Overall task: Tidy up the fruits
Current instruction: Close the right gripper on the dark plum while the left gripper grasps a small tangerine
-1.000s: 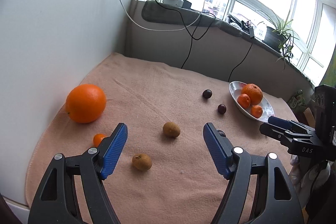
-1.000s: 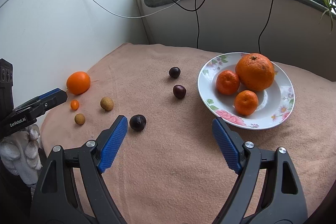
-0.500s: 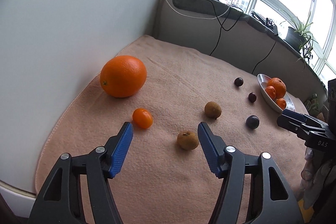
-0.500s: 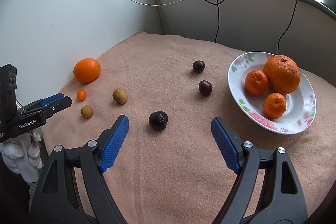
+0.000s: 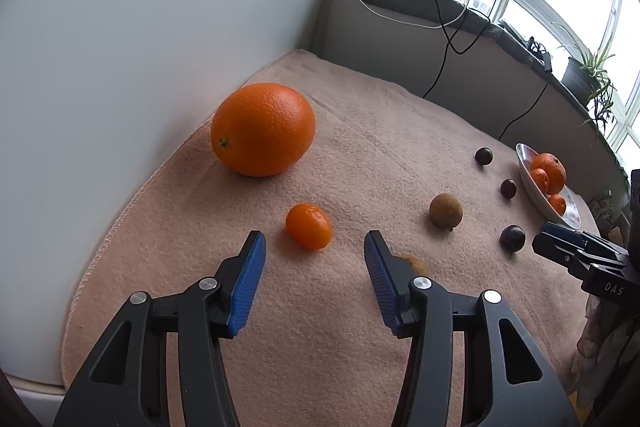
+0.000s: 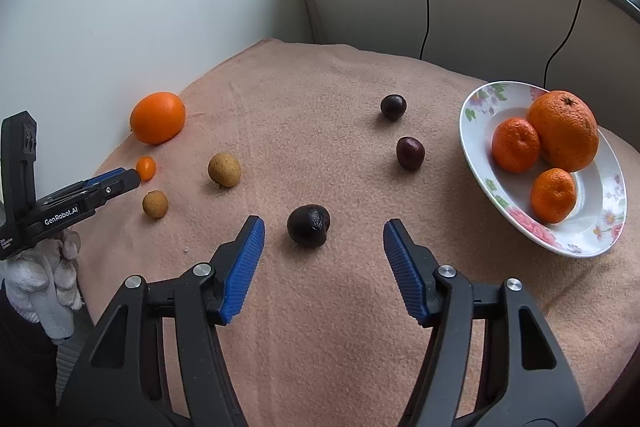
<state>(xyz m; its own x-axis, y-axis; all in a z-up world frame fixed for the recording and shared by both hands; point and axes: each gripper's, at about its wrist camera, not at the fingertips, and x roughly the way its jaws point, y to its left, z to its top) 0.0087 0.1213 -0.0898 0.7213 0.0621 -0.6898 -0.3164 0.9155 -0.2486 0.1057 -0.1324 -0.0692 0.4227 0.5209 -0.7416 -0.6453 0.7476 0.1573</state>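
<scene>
Blanket (image 5: 360, 131), both fingers half-open (closing), nothing held

Both tools same build: black plastic scissor-style arms with triangular cut-outs, ribbed blue pads on the inner faces, two silver pivot screws per arm. Left tool (image 5: 315, 247) shows white "GenRobot.AI" lettering on its side in the right wrist view, plus a boxy black housing behind. Right tool (image 6: 324, 231) carries "DAS" in white. White knitted glove (image 6: 38, 277), grubby, on the left hand.
</scene>
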